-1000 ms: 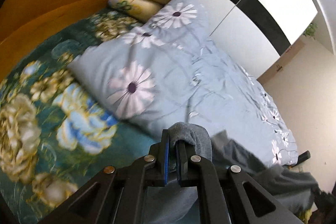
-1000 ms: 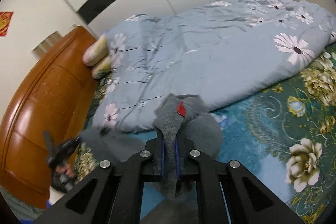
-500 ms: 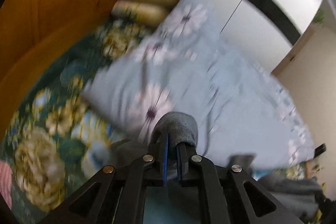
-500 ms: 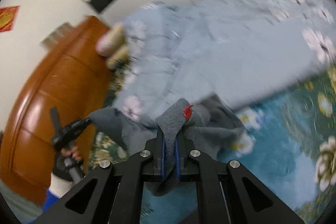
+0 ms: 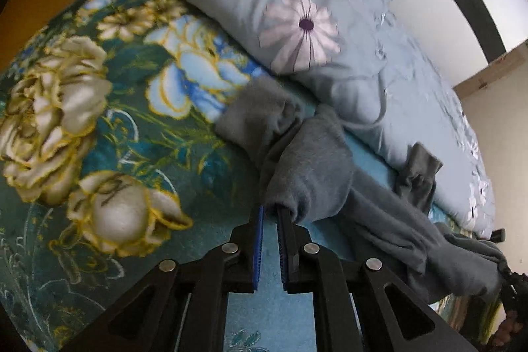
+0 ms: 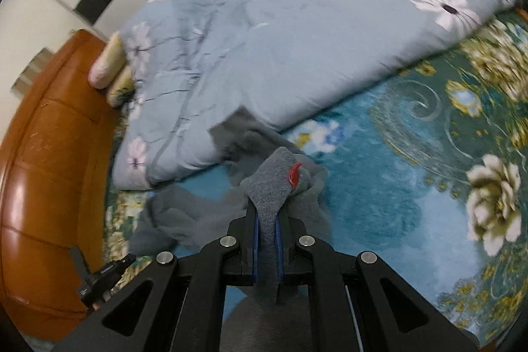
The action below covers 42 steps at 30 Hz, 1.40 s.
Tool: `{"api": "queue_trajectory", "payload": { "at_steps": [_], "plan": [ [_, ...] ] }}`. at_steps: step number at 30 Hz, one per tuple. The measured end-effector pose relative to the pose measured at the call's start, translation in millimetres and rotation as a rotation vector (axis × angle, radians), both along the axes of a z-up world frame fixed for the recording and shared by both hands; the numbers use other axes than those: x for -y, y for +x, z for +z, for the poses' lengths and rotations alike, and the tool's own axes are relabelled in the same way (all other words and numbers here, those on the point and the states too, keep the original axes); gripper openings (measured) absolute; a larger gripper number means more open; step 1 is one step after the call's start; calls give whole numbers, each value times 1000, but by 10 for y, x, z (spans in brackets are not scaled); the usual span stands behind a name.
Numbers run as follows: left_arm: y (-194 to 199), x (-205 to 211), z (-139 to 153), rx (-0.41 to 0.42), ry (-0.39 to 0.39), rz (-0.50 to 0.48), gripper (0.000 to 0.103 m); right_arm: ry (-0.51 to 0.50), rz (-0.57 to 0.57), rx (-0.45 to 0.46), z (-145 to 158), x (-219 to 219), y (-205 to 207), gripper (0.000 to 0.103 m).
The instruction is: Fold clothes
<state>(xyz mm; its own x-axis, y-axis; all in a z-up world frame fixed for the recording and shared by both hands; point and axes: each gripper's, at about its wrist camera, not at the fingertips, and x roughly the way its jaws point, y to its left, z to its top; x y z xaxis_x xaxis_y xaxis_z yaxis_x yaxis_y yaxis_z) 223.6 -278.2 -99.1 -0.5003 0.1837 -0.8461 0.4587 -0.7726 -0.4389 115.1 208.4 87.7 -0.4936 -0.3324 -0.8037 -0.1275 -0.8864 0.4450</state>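
Soft grey fleece garment (image 5: 307,167) lowered from mid-air onto floral teal bedspread (image 5: 99,121). Left tool (image 5: 270,213) opening, fabric slipping free; right tool (image 6: 266,213) kept pinched on hem. Release phase judged begun.

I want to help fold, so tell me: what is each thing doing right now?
left gripper, jaws opening, grey garment edge at their tips.
right gripper, jaws shut on grey garment.
grey garment, unfolded, rumpled on the bedspread.
quilt, heaped along the bed's far side.
pillows, stacked by the headboard.
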Motion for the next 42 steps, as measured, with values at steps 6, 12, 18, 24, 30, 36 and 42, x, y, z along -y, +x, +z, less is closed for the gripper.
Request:
{"api": "queue_trajectory", "payload": {
  "at_steps": [6,12,18,24,30,36,42],
  "plan": [
    [149,138,219,-47,-10,52,31,93,104,-15,11,307,1,8],
    [250,9,245,-40,-47,20,37,74,31,29,-182,-32,207,8],
    [-129,-781,289,-70,34,-146,38,93,169,-19,-70,316,220,8],
    [-388,-1656,437,-96,104,-345,38,124,225,-37,-133,415,311,8],
    [-599,-1989,667,-117,111,-405,38,91,264,-64,-196,417,304,9],
    [-572,-1668,495,-58,15,-322,40,100,108,55,-664,-331,330,9],
    [-300,-980,228,28,-12,-115,40,50,-40,67,-792,-810,296,8]
  ]
}}
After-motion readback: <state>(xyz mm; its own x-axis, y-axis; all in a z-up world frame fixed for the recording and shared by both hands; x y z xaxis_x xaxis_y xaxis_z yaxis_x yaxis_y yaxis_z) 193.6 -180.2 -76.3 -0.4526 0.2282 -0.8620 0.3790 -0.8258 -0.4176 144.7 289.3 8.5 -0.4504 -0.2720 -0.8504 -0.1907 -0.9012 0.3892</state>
